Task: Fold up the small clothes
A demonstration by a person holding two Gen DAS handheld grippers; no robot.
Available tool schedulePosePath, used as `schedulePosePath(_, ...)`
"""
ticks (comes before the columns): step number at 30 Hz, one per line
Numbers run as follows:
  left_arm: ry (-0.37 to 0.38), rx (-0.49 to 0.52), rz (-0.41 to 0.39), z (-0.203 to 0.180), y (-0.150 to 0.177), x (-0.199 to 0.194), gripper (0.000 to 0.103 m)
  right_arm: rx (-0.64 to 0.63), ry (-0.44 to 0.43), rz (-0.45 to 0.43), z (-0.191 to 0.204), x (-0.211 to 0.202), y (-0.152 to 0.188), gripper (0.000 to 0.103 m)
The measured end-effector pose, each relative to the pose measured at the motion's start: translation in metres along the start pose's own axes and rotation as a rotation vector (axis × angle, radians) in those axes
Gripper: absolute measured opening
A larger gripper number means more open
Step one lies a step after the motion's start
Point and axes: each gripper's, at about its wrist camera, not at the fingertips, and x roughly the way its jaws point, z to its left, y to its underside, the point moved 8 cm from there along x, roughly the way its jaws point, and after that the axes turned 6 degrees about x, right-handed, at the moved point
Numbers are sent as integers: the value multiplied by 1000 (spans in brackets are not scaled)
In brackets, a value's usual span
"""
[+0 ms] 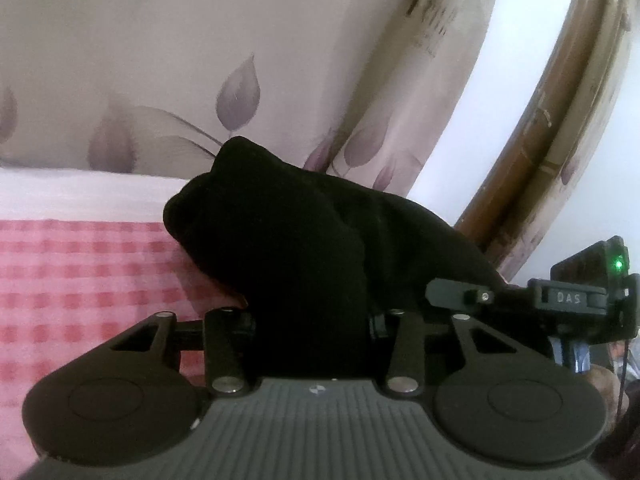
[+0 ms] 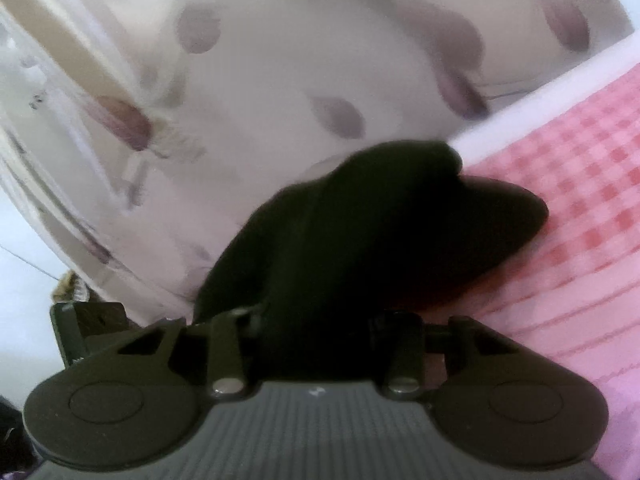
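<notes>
Bunched right against our lenses, the black garment [image 1: 304, 248] hangs lifted off the pink checked bedsheet [image 1: 80, 276], its far end drooping onto the sheet. We pinch it in both the left gripper [image 1: 312, 320] and the right gripper [image 2: 316, 320], probably so that we can bring its edges together for a fold, with the leaf-print curtain [image 1: 160, 80] behind.

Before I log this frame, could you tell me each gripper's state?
Left gripper: shut on the black garment.
Right gripper: shut on the same black garment.

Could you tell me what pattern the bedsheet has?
Pink and red checks on the bedsheet, clearest from the left wrist.
</notes>
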Motion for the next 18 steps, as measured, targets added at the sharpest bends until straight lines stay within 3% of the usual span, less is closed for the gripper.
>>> schedulePosePath(11, -88, 5, 19, -8, 39, -142, 44, -20, -95, 59, 94, -23, 95, 40)
schedulePosePath(18, -130, -6, 68, -2, 96, -179, 44, 8, -45, 111, 98, -27, 166, 40)
